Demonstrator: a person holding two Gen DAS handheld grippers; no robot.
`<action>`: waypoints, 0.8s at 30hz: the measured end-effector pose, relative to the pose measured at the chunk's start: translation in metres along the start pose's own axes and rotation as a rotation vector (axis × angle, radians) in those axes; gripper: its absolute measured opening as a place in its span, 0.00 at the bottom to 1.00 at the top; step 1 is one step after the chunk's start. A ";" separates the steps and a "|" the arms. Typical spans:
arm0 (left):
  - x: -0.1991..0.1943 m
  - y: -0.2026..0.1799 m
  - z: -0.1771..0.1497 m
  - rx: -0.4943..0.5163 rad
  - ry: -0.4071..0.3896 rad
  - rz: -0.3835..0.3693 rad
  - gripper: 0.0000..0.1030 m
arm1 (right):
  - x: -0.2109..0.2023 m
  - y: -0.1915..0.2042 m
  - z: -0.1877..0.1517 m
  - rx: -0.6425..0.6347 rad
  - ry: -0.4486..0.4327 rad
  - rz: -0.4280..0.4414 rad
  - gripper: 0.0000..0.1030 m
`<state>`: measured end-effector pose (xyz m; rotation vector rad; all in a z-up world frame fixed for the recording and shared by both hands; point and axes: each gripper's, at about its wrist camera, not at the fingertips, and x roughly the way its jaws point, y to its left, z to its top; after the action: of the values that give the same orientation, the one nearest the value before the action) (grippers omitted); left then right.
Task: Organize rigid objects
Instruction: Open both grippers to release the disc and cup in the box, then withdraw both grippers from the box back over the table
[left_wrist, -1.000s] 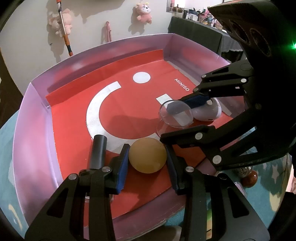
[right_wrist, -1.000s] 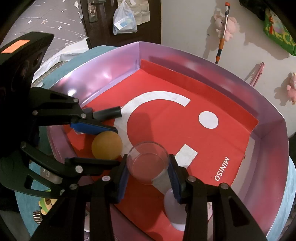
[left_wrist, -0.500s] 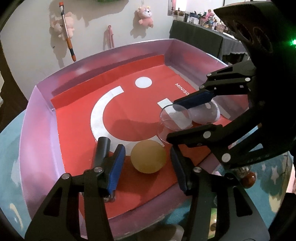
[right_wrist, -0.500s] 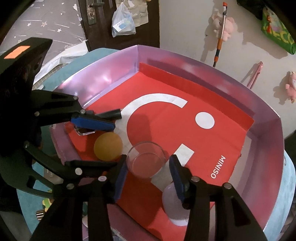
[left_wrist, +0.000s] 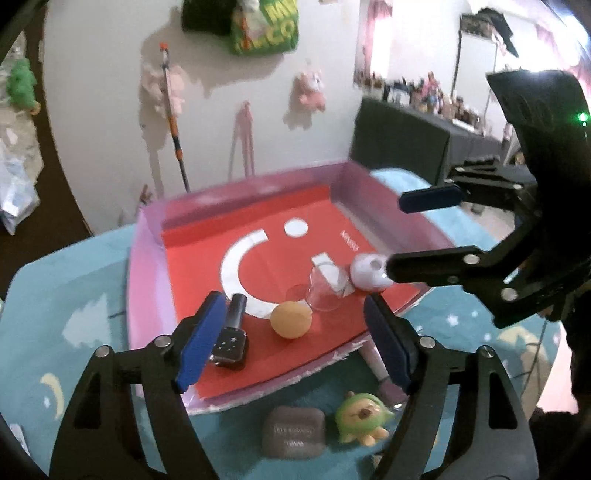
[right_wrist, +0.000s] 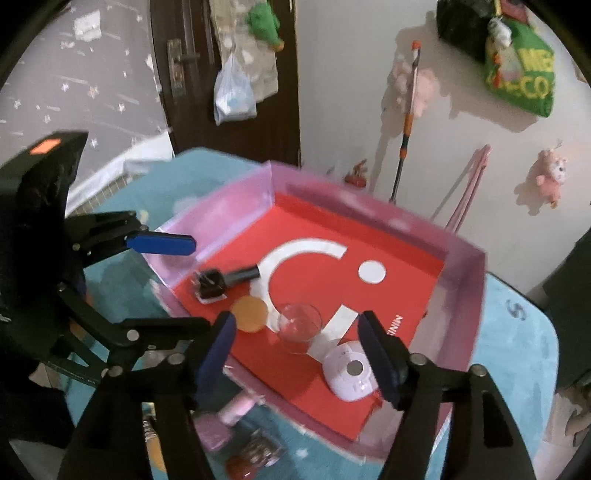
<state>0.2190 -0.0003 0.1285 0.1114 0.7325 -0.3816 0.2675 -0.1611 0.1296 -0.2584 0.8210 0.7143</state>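
A pink-walled box with a red floor (left_wrist: 207, 266) (right_wrist: 406, 295) holds an orange ball (left_wrist: 290, 319) (right_wrist: 250, 314), a clear glass cup (left_wrist: 325, 291) (right_wrist: 298, 325), a white rounded gadget (left_wrist: 367, 273) (right_wrist: 349, 374) and a black nail-polish bottle (left_wrist: 231, 339) (right_wrist: 218, 282) lying on its side. My left gripper (left_wrist: 295, 343) hovers above the near edge, jaws opening, nothing between them. My right gripper (right_wrist: 295, 354) also hangs above the box with jaws opening and empty; it shows at the right of the left wrist view (left_wrist: 410, 236).
The box sits on a teal star-patterned cloth (left_wrist: 74, 314). In front of it lie a grey block (left_wrist: 293, 432), a green plush toy (left_wrist: 360, 417), pink bottles (right_wrist: 229, 413) and a dark red bottle (right_wrist: 255, 456). A wall with hung toys stands behind.
Both grippers let go, the left of the orange ball and the right of the glass cup, opened wide and rose up and back from the box. Ball and cup stay on the red floor.
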 end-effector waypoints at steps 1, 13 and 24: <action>-0.009 0.000 0.000 -0.009 -0.017 0.009 0.74 | -0.012 0.004 0.000 0.009 -0.022 -0.007 0.77; -0.084 -0.018 -0.036 -0.067 -0.146 0.155 0.87 | -0.099 0.052 -0.034 0.120 -0.164 -0.110 0.99; -0.082 -0.030 -0.103 -0.173 -0.094 0.163 0.87 | -0.105 0.083 -0.108 0.223 -0.195 -0.281 1.00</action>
<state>0.0873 0.0206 0.1076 -0.0100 0.6559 -0.1659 0.1003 -0.2009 0.1401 -0.0980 0.6549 0.3733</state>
